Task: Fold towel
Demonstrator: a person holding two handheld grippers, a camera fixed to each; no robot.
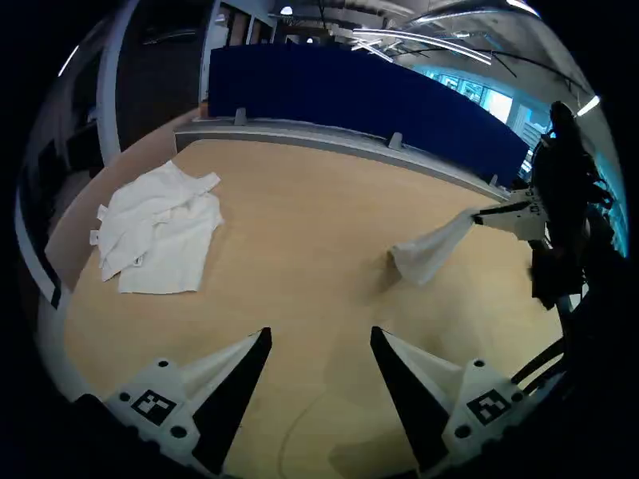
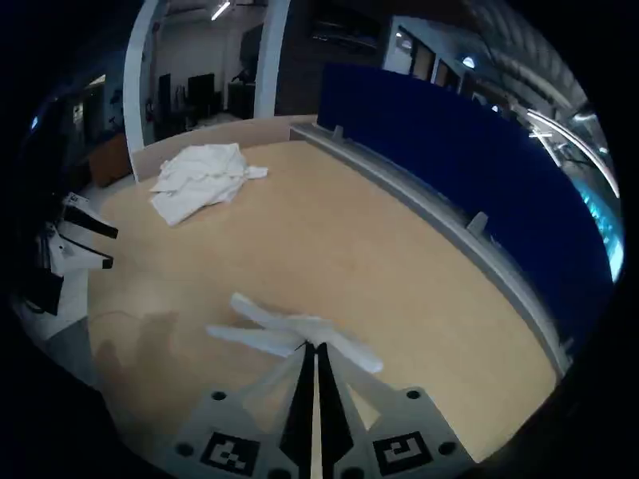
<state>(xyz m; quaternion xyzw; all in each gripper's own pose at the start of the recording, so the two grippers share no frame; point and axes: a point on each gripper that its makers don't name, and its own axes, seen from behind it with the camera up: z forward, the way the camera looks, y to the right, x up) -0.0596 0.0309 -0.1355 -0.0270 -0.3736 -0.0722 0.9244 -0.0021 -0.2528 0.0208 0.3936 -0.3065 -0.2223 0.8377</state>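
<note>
Well, the right gripper has its two fingers pressed together on an edge of the white towel; in the right gripper view the cloth sits right at the fingertips, fanning out toward 10 o'clock and 4 o'clock above the wooden table; in the left gripper view the towel hangs at about 3 o'clock, its top pinched and its lower end down near the tabletop, though whether it touches I cannot tell; the left gripper stands wide apart, nothing between its fingers, well away from the towel; a rumpled pile of white cloth lies at 10 o'clock; a blue screen runs along the table's far edge; a person stands at 3 o'clock.
</note>
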